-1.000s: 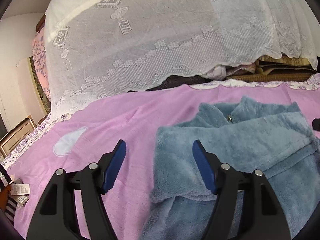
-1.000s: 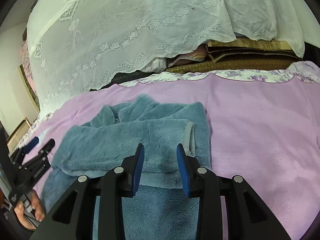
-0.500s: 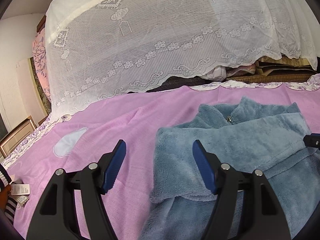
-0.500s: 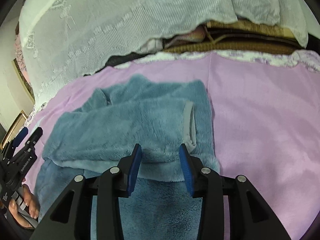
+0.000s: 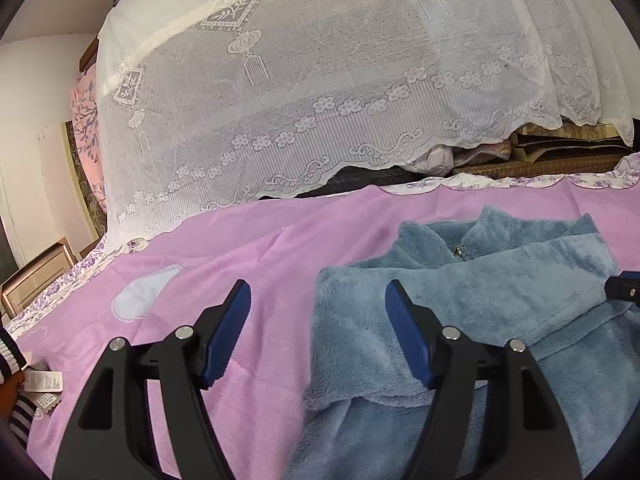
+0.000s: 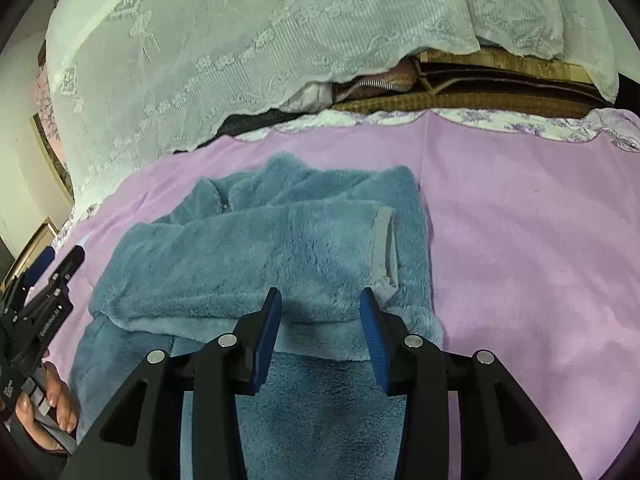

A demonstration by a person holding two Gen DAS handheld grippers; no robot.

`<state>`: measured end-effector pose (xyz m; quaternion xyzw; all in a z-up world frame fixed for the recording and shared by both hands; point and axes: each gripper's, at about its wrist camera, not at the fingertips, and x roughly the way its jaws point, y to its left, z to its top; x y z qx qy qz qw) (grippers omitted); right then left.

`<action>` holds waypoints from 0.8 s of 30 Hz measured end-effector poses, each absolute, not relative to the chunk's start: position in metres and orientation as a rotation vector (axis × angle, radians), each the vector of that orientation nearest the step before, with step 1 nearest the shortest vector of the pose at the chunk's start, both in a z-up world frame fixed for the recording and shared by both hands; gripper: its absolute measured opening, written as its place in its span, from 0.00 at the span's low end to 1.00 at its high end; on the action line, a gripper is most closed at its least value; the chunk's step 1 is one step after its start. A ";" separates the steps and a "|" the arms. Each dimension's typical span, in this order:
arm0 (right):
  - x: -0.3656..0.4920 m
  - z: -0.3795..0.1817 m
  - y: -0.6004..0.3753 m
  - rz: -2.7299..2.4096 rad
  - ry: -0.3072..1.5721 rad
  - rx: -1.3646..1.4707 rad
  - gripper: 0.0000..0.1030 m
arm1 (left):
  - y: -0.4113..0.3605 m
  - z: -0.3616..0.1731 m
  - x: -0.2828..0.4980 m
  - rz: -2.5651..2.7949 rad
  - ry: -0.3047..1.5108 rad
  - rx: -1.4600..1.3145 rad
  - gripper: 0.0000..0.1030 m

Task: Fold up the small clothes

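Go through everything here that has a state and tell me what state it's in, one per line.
Left gripper: open, empty, over the jacket's left edge.
Right gripper: open, empty, above the folded sleeve.
Blue fleece jacket: lying flat, partly folded.
Sleeve: folded across the body, grey cuff showing.
Jacket zipper: closed up to the collar.

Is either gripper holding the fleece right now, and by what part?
Neither. The left gripper and right gripper are both open above the fleece, with nothing between their fingers.
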<state>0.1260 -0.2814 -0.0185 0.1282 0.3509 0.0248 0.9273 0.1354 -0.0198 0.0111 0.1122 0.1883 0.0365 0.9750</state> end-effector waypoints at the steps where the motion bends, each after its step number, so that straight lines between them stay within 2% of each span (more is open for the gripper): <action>1: 0.127 -0.019 -0.282 0.053 0.724 0.266 0.40 | -0.020 0.011 0.136 0.073 0.381 0.225 0.66; 14: 0.106 -0.007 -0.291 0.042 0.664 0.310 0.41 | -0.013 0.015 0.128 0.076 0.386 0.193 0.69; 17: 0.096 -0.003 -0.292 0.043 0.656 0.321 0.41 | -0.011 0.018 0.121 0.061 0.398 0.181 0.73; 19: 0.087 -0.002 -0.291 0.046 0.654 0.323 0.41 | -0.009 0.018 0.115 0.026 0.424 0.168 0.82; 24: 0.064 -0.001 -0.289 0.062 0.665 0.333 0.42 | 0.000 0.010 0.096 -0.126 0.559 0.123 0.85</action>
